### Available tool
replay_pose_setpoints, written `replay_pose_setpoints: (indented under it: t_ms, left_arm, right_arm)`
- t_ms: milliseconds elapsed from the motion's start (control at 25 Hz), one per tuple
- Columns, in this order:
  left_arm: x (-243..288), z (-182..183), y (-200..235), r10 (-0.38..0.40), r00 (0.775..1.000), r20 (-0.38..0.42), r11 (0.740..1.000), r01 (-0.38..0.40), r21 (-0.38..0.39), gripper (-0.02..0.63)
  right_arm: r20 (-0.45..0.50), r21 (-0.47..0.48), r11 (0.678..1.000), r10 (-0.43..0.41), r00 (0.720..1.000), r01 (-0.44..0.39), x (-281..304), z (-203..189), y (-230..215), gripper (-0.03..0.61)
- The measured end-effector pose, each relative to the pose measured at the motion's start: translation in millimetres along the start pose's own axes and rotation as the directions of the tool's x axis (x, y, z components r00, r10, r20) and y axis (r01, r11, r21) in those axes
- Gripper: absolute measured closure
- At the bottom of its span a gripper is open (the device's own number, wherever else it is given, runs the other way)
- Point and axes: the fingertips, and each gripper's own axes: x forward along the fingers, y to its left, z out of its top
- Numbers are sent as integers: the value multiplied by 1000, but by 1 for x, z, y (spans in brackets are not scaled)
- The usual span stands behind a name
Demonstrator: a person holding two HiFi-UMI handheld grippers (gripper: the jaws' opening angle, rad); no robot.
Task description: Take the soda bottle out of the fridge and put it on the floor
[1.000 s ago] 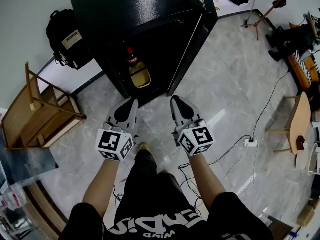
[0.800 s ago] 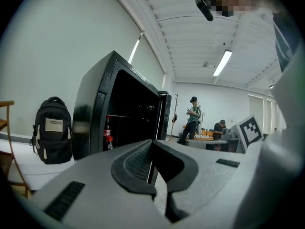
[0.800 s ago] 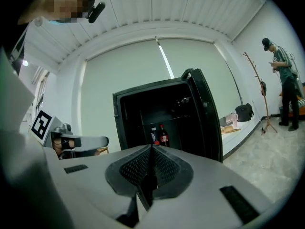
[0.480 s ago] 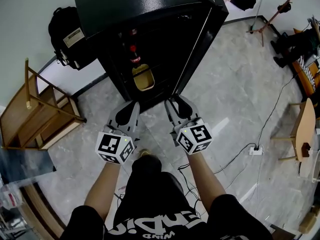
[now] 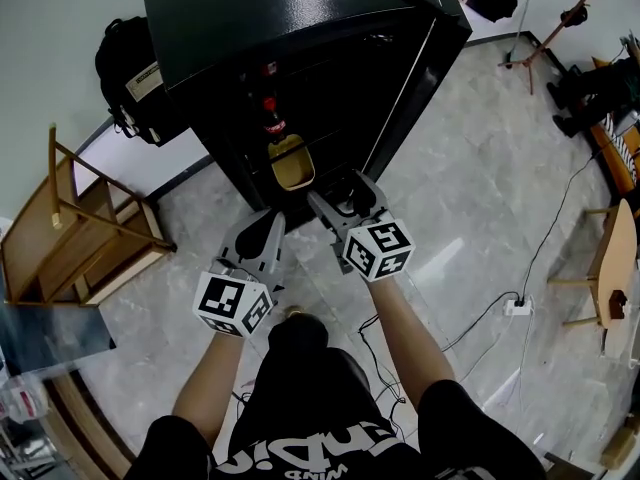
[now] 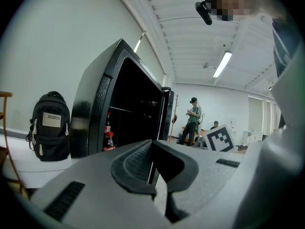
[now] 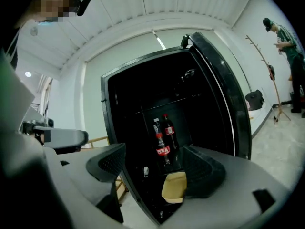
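1. Low in the head view, we hold two grippers over the grey floor [image 5: 470, 198].
2. Our left gripper [image 5: 265, 223] sits a bit left of the middle. Its jaws are pressed together, and it has nothing in it.
3. Our right gripper [image 5: 343, 192] is a little higher, near the middle, just in front of the fridge [image 5: 280, 18]. Its jaws are opening wide, and they hold nothing.
4. The black fridge fills the top middle of the frame. Its door [image 5: 415, 63] stands open on the right side.
5. Low inside the fridge we see a tan tub [image 5: 290, 160].
6. The soda bottle [image 5: 270, 118] has a red cap. It stands inside the fridge, just above the tub in the frame. In the right gripper view we see it through the gap between the jaws, well apart from them, with more bottles [image 7: 168, 128] behind it.
7. A black backpack [image 5: 125, 63] rests by the wall at the upper left. A wooden chair [image 5: 70, 228] stands at the left edge.
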Motion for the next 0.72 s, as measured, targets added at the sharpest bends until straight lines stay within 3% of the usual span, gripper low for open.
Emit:
replay_pose_setpoints:
  t_ms: [400,720]
  left_arm:
    - [10,-18,27,11,1000,-21,1000,-12,-18,607]
    - [18,-55,49,32,998,-59,999,-35,-39,607]
  right_arm:
    - [-54,-92,993,71,996,-76,119,-31,-22,219]
    - [-100,-138,986,81,992,-94,205,-65,-43,219]
